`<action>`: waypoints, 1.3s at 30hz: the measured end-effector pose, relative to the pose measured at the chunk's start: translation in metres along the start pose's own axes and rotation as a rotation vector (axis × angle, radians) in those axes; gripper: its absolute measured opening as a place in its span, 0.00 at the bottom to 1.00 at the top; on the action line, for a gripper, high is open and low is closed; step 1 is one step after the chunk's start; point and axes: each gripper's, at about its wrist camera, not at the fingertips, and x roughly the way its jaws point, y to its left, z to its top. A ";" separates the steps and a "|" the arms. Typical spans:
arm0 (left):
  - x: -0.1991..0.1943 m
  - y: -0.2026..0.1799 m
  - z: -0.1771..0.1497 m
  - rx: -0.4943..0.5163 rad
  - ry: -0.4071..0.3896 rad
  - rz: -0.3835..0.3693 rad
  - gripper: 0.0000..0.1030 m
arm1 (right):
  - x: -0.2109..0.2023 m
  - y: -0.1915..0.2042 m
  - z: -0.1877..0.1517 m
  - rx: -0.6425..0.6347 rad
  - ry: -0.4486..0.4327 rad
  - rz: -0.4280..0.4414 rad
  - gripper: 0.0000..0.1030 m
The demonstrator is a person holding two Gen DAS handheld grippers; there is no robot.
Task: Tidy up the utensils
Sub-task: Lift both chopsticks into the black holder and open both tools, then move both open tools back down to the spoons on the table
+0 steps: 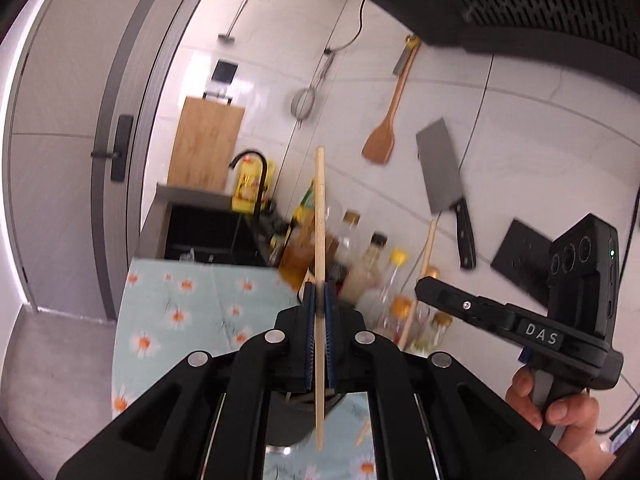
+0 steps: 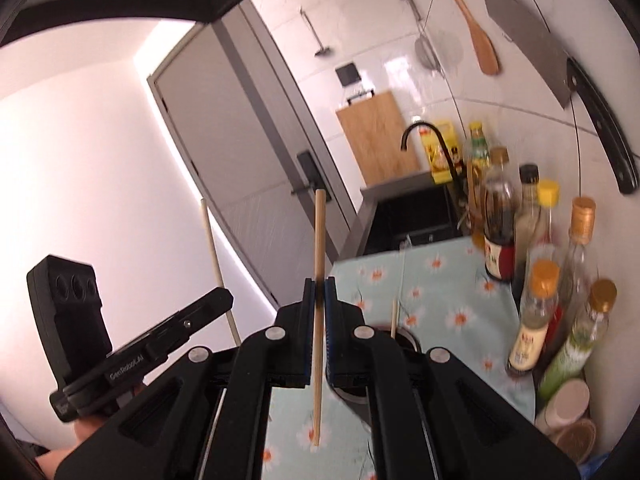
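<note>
Chopsticks: one upright in each gripper above the flowered desk | left gripper (image 1: 319, 300) jaws pinching chopstick (image 1: 320, 216) | right gripper (image 2: 319, 294) jaws pinching chopstick (image 2: 319, 236) | risk: thin sticks pivot or slip, missing dark holder (image 2: 406, 342).

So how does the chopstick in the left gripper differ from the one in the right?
The left gripper clamps its chopstick, which leans slightly in its own wrist view; the right gripper's chopstick stands nearly straight. Behind the left one stand bottles and the tiled wall; behind the right one is the grey door. Both are plain light wood, pinched partway along with both ends sticking out, jaws shut on them.
</note>
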 end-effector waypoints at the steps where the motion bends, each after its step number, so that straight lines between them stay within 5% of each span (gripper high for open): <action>1: 0.005 -0.001 0.006 -0.005 -0.025 -0.004 0.04 | 0.002 -0.003 0.006 0.009 -0.015 0.000 0.06; 10: 0.042 0.001 0.022 -0.003 -0.135 0.022 0.04 | 0.016 -0.026 0.027 -0.009 -0.148 -0.001 0.06; 23: 0.092 0.021 -0.020 -0.038 -0.031 0.010 0.04 | 0.065 -0.051 -0.004 -0.033 -0.060 -0.078 0.06; 25: 0.094 0.018 -0.024 -0.018 -0.010 0.016 0.06 | 0.065 -0.052 -0.004 -0.033 -0.057 -0.080 0.14; 26: 0.094 0.016 -0.026 -0.003 -0.001 0.021 0.08 | 0.064 -0.052 -0.004 -0.029 -0.060 -0.081 0.26; 28: 0.093 0.014 -0.027 0.011 0.008 0.039 0.33 | 0.059 -0.054 -0.004 -0.011 -0.072 -0.085 0.35; 29: 0.091 0.014 -0.028 0.011 0.008 0.044 0.39 | 0.058 -0.054 -0.002 -0.006 -0.075 -0.083 0.35; 39: 0.068 0.013 -0.023 -0.002 0.015 0.030 0.40 | 0.039 -0.051 -0.002 0.027 -0.069 -0.086 0.35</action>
